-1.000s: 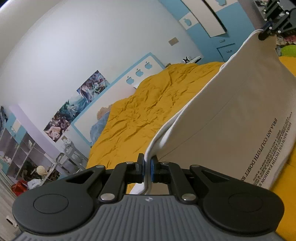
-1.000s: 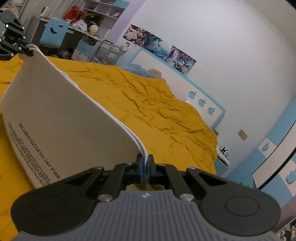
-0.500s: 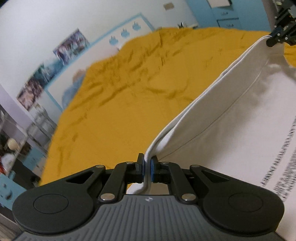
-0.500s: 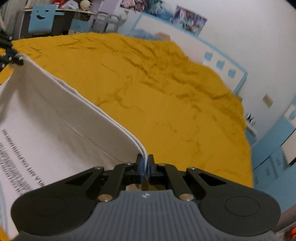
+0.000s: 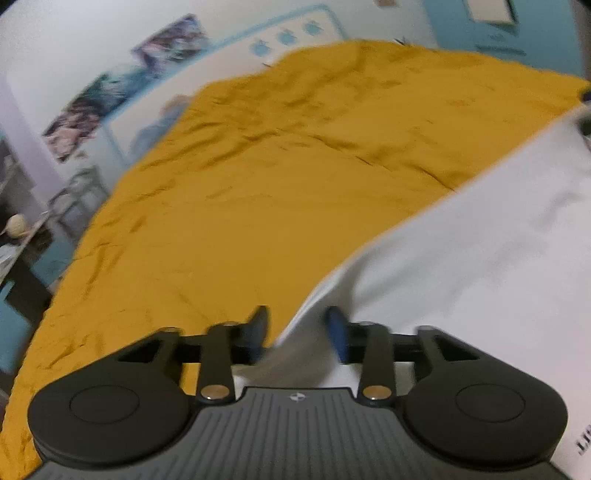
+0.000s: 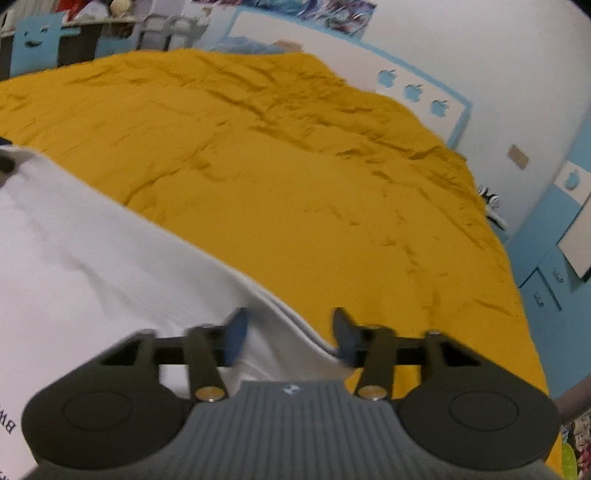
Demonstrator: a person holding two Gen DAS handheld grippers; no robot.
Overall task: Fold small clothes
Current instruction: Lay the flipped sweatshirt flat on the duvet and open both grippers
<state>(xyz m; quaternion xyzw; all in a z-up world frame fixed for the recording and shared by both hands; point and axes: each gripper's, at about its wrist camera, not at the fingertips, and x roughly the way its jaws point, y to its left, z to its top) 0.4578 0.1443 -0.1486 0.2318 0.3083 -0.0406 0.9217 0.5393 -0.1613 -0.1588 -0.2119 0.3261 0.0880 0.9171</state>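
Note:
A white garment (image 5: pixel 480 258) with black print lies on the yellow bedspread (image 5: pixel 277 184). In the left wrist view it fills the right side, and its near corner sits between the spread jaws of my left gripper (image 5: pixel 299 325), which is open. In the right wrist view the garment (image 6: pixel 92 266) fills the left side, and its folded edge runs between the spread jaws of my right gripper (image 6: pixel 290 325), also open. Neither gripper clamps the cloth. Both views are blurred.
The yellow bedspread (image 6: pixel 295 166) stretches ahead to a white and blue headboard (image 6: pixel 417 88). A desk and shelves (image 6: pixel 92 29) stand beyond the far bed edge. Blue drawers (image 6: pixel 546 280) stand to the right of the bed.
Both grippers lowered the garment toward the bed and then opened, letting go of its two corners. The garment went from hanging taut between them to lying on the bedspread.

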